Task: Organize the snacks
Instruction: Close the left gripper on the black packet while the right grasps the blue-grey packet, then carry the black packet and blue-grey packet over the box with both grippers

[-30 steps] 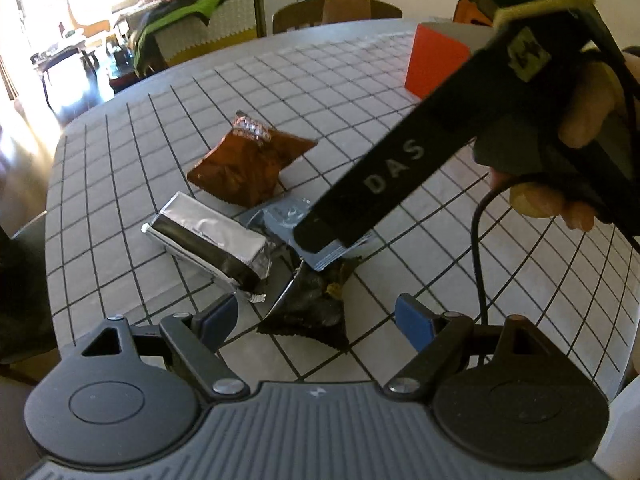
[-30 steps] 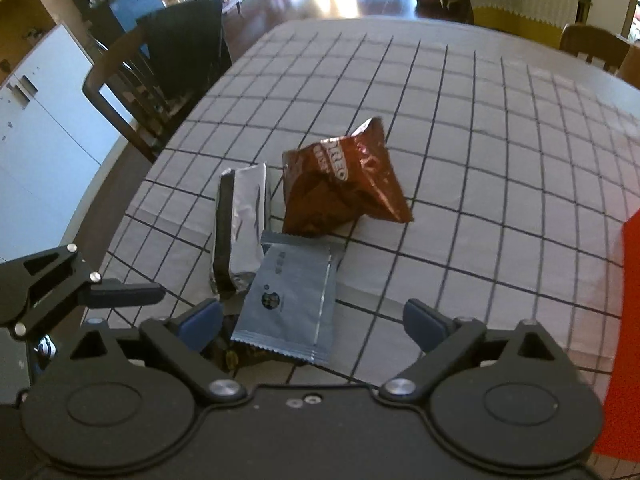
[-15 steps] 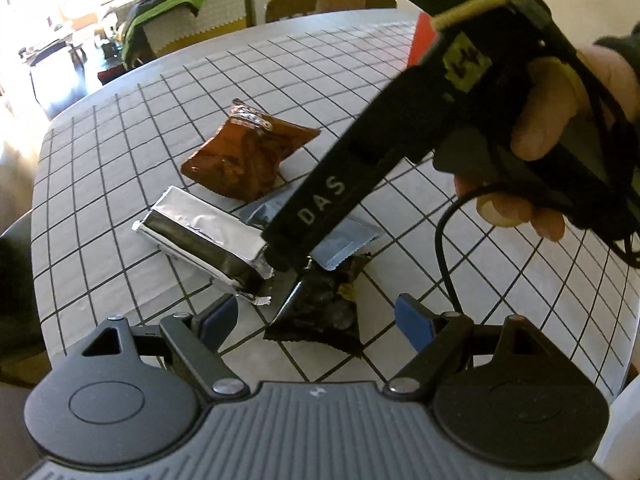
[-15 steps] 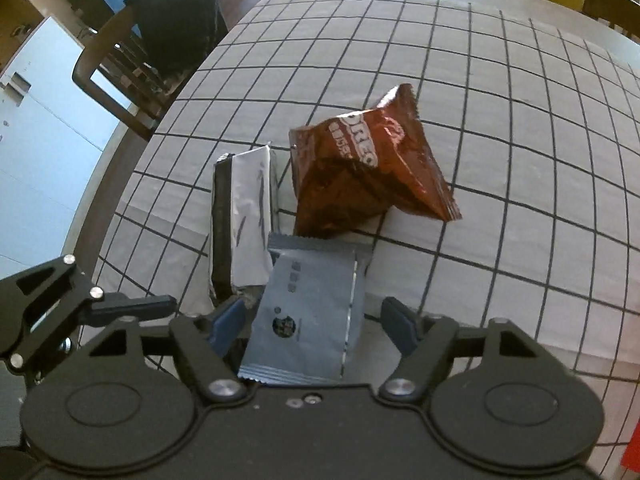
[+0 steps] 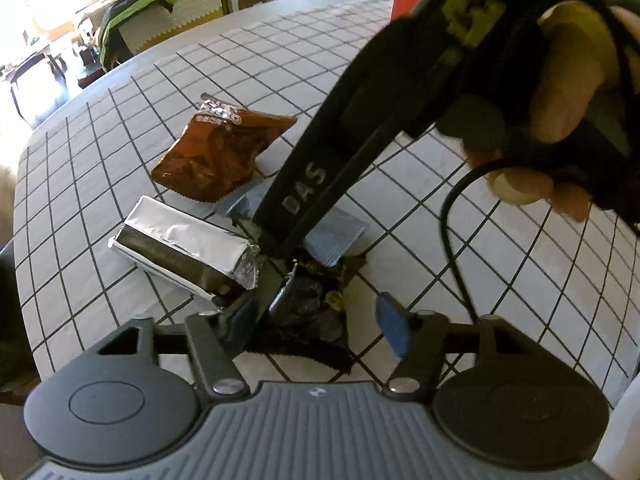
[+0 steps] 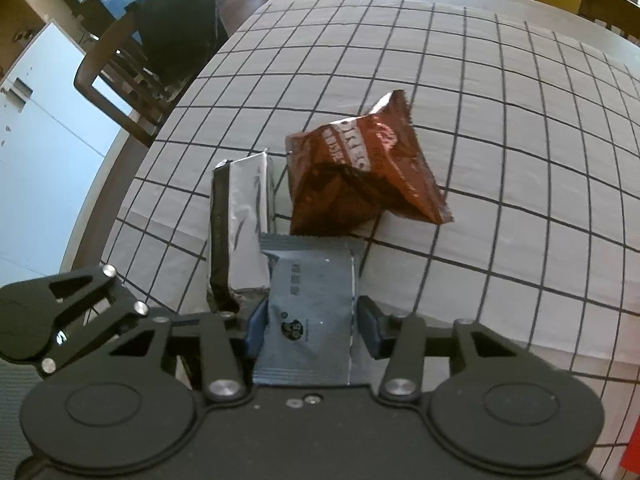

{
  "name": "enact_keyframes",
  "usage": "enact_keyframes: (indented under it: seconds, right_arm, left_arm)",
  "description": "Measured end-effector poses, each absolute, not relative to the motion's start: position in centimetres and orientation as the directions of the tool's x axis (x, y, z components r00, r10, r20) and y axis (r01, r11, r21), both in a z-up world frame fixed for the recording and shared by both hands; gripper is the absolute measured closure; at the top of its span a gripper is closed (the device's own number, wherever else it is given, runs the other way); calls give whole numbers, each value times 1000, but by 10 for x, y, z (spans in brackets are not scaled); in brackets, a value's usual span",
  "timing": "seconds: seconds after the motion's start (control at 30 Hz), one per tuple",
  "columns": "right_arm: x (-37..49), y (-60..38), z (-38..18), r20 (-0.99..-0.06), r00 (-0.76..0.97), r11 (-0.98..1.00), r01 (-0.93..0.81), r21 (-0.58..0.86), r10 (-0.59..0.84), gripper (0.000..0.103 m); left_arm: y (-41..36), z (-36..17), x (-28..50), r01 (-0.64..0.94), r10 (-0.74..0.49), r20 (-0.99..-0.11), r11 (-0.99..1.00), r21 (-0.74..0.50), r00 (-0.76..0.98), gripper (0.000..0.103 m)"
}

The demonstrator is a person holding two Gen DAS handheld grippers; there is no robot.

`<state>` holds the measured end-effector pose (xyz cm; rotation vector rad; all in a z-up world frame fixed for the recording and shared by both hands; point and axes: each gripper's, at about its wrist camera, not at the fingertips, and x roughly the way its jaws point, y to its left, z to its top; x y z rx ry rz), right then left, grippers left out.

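My right hand-held gripper (image 6: 309, 330) pinches the grey-blue snack packet (image 6: 308, 312) near the bench (image 6: 500, 160) edge. My left hand-held gripper (image 5: 316, 320) is spread around the black snack packet (image 5: 310, 308).

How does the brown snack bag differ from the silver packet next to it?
The brown bag is puffy, crumpled and roughly triangular, with printed lettering; the silver packet is a long boxy foil block with a dark stripe down one side. The brown bag lies farther from both hand-held grippers, while the silver packet's end sits close beside the right hand-held gripper. Both rest on the checked tablecloth, untouched.
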<state>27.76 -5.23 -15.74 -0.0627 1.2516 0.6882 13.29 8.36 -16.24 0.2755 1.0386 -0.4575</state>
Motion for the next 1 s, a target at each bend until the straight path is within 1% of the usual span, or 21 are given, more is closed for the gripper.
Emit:
enact_keyframes:
  seconds: [0.07,0.13,0.17,0.2,0.23,0.4,0.7,0.87,0.93,1.0]
  right_arm:
    - [278,-58,-156,-881,145,805,-492,332,451,59]
    - [277,-63,-156,-876,148,807,-483,340,458,61]
    - [276,-66,-156,-875,152,808,-480,341,460,62]
    - [276,-68,-156,-875,155,811,-477,339,458,62]
    - [276,-70,-156,-875,158,813,-473,340,458,62]
    - [271,-77,-156,-867,173,817,-461,347,467,64]
    - [261,-102,-145,-843,191,815,-431,387,502,68]
    - [255,-122,-136,-815,203,806,-401,436,542,70]
    - [251,-131,-133,-803,205,800,-384,460,560,74]
    - [247,-140,-127,-784,208,788,-378,487,584,81]
  left_arm:
    - [81,-164,134,490,-226,-875,872,15,428,45]
    - [80,-164,135,487,-217,-874,873,25,434,50]
    - [80,-164,136,485,-214,-874,874,28,435,54]
    - [80,-165,136,484,-213,-875,875,28,435,60]
    - [79,-166,137,485,-215,-878,874,22,428,63]
    - [75,-165,132,479,-199,-877,877,40,437,69]
    - [80,-157,122,405,-198,-869,914,2,453,71]
    - [81,-144,110,358,-205,-856,933,-25,475,71]
    - [81,-137,106,334,-208,-849,942,-39,485,71]
    - [79,-130,103,323,-212,-843,945,-49,495,71]
